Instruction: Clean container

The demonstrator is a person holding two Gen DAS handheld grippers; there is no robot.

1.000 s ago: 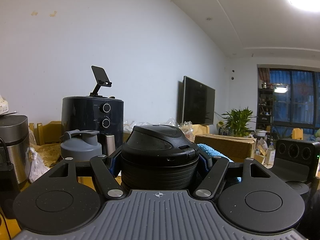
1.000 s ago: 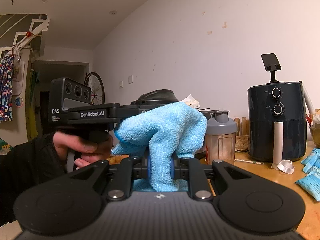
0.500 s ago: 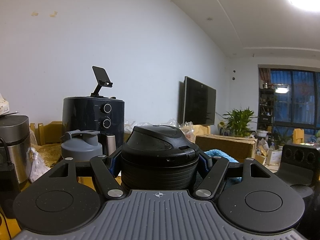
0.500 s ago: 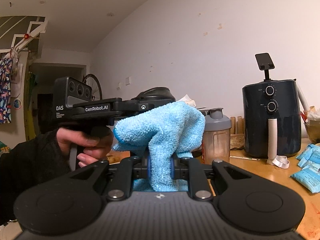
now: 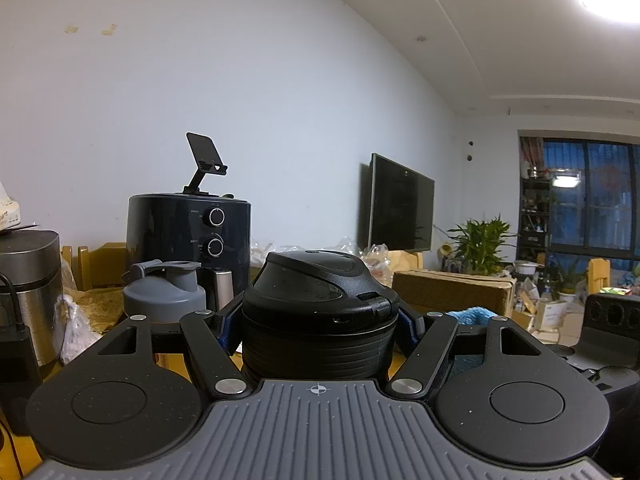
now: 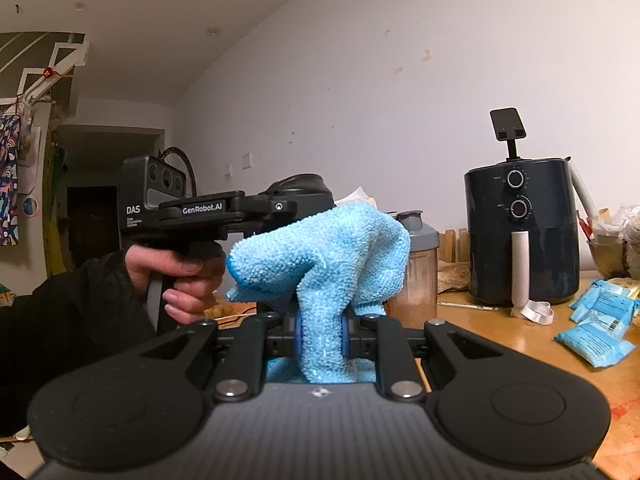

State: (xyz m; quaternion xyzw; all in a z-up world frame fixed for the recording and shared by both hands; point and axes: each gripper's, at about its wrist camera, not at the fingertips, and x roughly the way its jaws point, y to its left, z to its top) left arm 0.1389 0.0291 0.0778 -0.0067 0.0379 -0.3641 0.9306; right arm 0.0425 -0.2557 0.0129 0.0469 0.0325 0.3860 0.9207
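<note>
I am clamping the black container in my left gripper, lettered "GenRobot.AI" and "DAS", while my right gripper is pinching a blue cloth.

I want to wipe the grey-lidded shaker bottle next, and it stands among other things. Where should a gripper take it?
Probably by the clear body below the grey lid, jaws level, coming from the table's open front. It stands upright; the lid's spout and loop make an uneven hold, and the air fryer crowds one side.
</note>
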